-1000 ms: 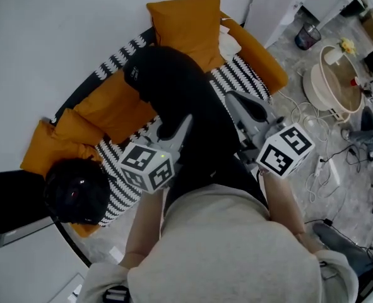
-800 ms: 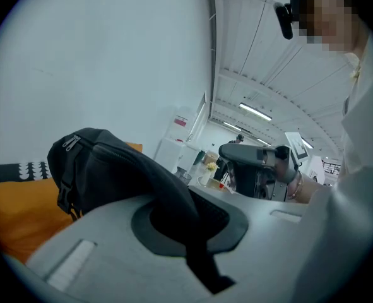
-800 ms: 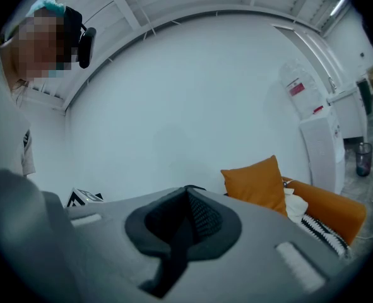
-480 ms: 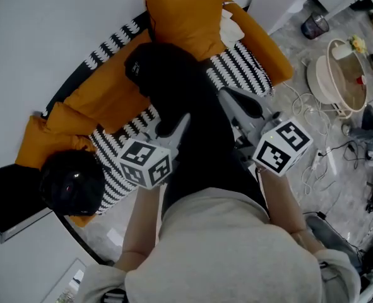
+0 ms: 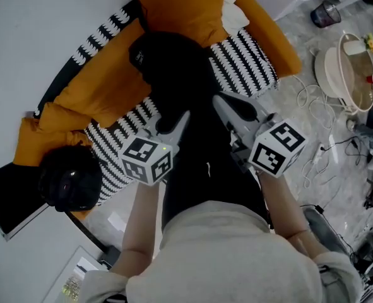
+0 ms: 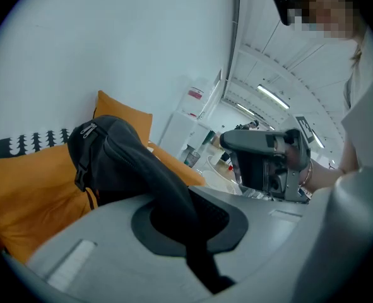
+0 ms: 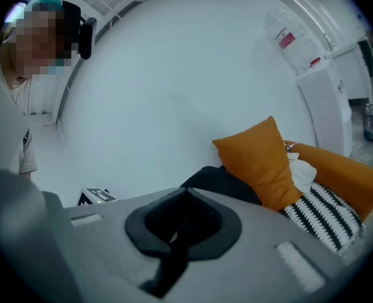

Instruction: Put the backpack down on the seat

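**A:** Where did we have the backpack?

**B:** The backpack (image 5: 177, 68) hung over the striped seat (image 5: 243, 65) of the sofa (image 5: 271, 49), its top close to the orange back cushions (image 5: 104, 90). Whether its bottom touched the seat, we could not tell.

**A:** And how did we hold it?

**B:** With both grippers, from the sofa's front. Our left gripper (image 5: 173, 125) had its jaws pressed together on a black strap (image 6: 164, 182) that ran from the bag straight into them. Our right gripper (image 5: 227, 106) was closed the same way, with a dark strip of the backpack pinched in the seam between its jaws.

**A:** How did the two stand against the sofa?

**B:** Side by side before the seat, the bag between them, both pointing toward the sofa's back. We held each one in a hand, marker cube nearest us.

**A:** What else did we see on the sofa?

**B:** An upright orange pillow (image 5: 180, 5) stood at the sofa's back, just beyond the bag's top. A black rounded thing like a helmet (image 5: 69, 182) lay at the sofa's end on the left gripper's side, well apart from the backpack.

**A:** And off the sofa?

**B:** Pale cables (image 5: 309, 100) lay on the floor past the sofa's other end, on the right gripper's side. A white wall (image 5: 41, 24) rose behind the sofa's back.
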A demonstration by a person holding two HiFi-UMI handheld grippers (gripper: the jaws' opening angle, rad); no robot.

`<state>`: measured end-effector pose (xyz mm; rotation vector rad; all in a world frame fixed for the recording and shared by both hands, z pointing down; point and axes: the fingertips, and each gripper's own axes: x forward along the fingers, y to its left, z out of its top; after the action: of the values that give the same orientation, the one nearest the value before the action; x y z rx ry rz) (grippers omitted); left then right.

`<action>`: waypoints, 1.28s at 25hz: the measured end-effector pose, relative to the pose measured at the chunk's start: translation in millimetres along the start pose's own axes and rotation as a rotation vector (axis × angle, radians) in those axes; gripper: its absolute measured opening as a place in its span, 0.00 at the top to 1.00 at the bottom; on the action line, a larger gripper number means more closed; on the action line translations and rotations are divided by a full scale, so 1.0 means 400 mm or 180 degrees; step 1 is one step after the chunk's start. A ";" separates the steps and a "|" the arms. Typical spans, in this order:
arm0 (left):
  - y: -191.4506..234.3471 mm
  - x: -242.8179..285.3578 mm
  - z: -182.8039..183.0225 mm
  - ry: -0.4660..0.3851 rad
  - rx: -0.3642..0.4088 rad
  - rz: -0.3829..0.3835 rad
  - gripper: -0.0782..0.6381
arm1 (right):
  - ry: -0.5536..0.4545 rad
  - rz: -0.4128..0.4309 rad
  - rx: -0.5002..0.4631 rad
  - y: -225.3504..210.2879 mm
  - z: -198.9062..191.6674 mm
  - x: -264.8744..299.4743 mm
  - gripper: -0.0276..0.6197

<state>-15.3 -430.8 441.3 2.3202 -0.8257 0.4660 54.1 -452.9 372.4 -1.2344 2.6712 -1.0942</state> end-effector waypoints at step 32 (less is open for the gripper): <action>0.258 0.472 -0.214 0.1094 0.1008 -0.0069 0.87 | 0.0666 -0.0111 0.0680 -0.471 -0.327 0.239 0.95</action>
<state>46.6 -520.2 645.6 2.4265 -0.5918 1.0152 78.0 -524.1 609.5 -1.1930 2.5912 -1.5472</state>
